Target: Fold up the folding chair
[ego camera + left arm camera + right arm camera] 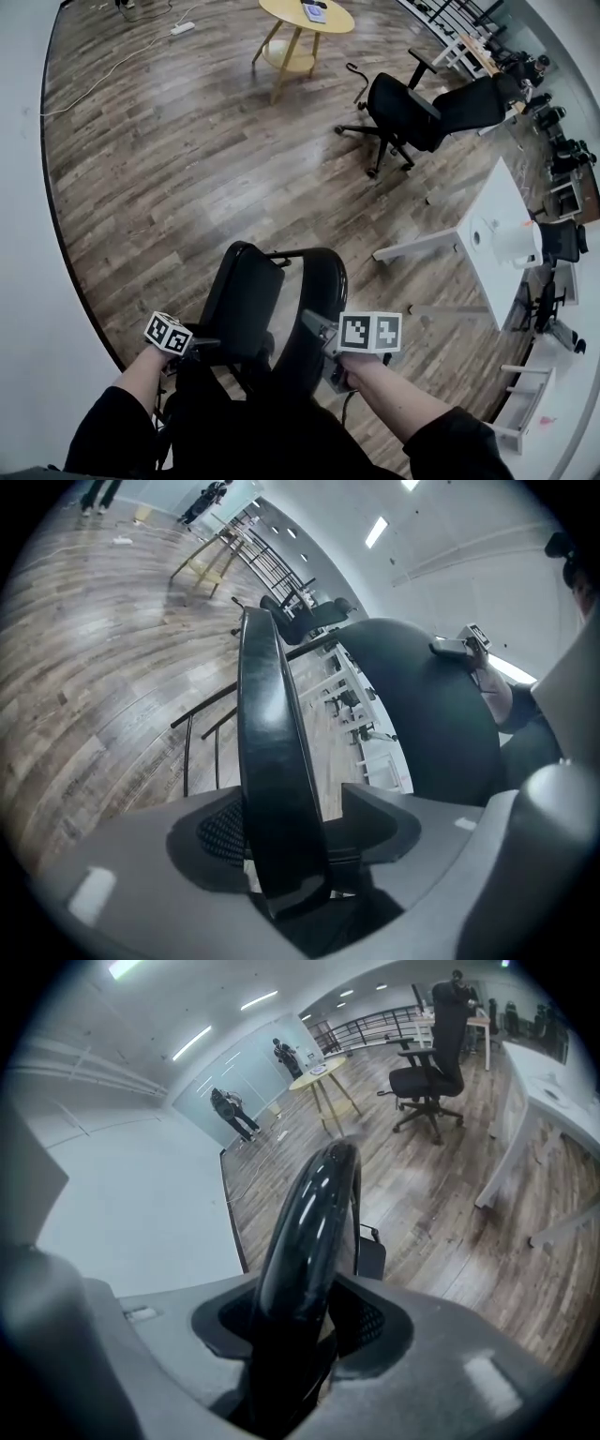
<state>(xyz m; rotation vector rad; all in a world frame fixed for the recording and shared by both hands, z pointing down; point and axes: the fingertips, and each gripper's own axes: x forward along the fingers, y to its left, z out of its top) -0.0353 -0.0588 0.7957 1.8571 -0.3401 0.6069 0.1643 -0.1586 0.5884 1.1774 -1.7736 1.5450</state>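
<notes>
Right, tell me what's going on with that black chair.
A person is folding the black folding chair on the wooden floor, with a handheld gripper in each hand. The left gripper is closed on the edge of the chair's flat panel, and the right gripper on the glossy rim of its rounded panel. Both panels stand nearly upright and close together with a narrow gap between them, so the fold looks well along but not finished.
</notes>
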